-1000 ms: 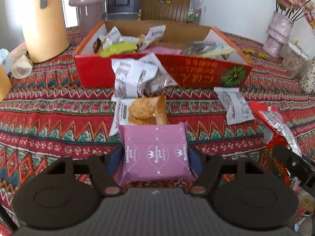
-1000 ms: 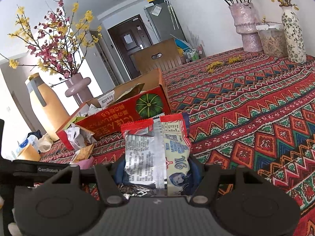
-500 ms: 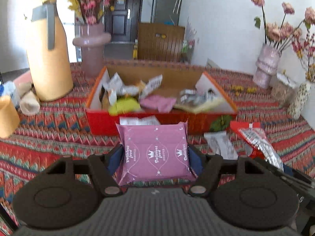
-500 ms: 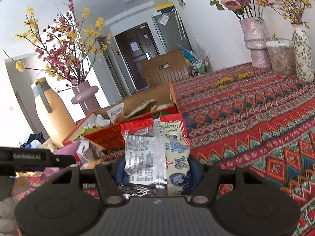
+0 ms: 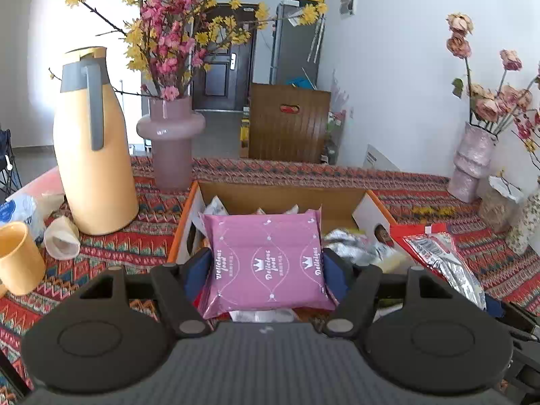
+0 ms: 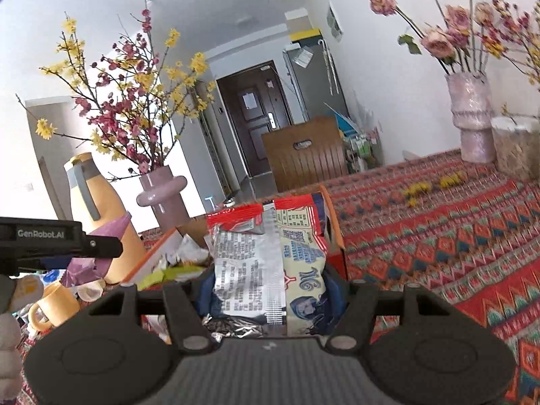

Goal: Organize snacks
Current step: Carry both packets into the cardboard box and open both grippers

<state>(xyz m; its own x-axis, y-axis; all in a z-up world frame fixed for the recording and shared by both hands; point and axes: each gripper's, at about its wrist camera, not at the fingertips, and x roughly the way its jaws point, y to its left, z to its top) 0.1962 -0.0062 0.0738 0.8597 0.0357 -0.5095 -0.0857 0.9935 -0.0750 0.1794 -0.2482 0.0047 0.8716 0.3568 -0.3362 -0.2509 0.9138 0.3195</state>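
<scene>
Both grippers raised toward box (image 5: 280, 199), fingers clamping pink packet (image 5: 266, 260), red packet (image 6: 270, 260)

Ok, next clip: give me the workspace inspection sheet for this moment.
Surface: table under a red zigzag-patterned cloth.
Job's things: open cardboard box already holding several snacks; pink packet; red-and-silver packet.
Clutter: yellow jug, yellow mug, pink vase with blossoms, second vase with dried roses.
Tongs: left tongs clamp the pink packet; right tongs clamp the red-and-silver packet.
Cables: nothing seen.
Surroundings: wooden chair, dark door, white walls.
</scene>
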